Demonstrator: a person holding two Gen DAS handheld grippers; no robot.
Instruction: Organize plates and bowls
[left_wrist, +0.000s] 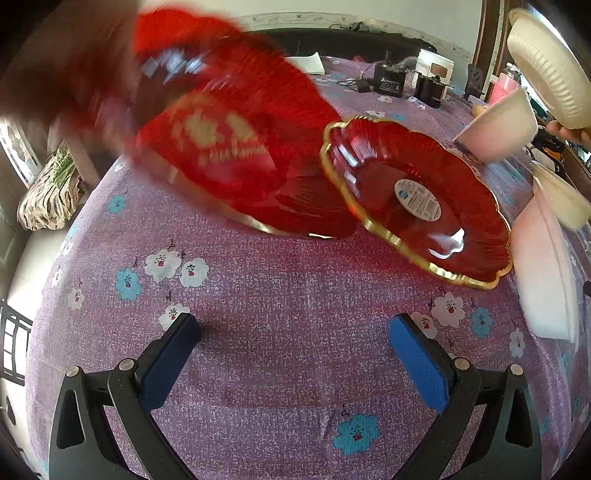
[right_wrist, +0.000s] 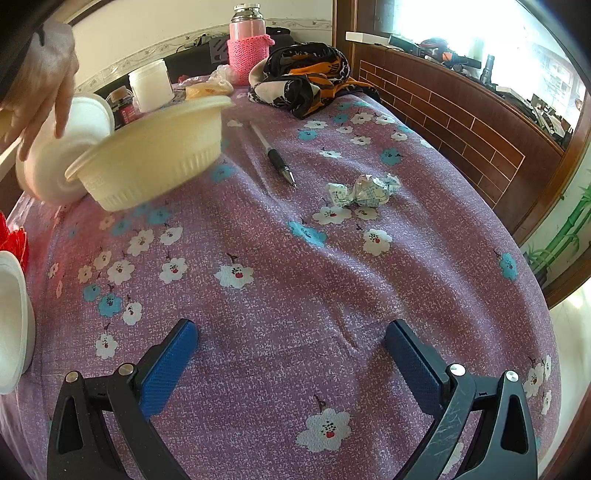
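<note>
Broadly, the purple flowered cloth (left_wrist: 280, 280) filled both views. A blurred red plate (left_wrist: 221, 147) tilted at ten o'clock, its long axis running toward four; a gold-rimmed red plate (left_wrist: 417, 199) leaned at two. The cream bowl (right_wrist: 155, 151) tipped at ten. The left gripper (left_wrist: 293, 354) and right gripper (right_wrist: 291, 354) gaped, empty.

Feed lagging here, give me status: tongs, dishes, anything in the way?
Left tongs open, empty; right tongs open, empty. Red plates scattered, cream bowl tipped. Bare hand among the bowls; pen, wrapper on cloth.
</note>
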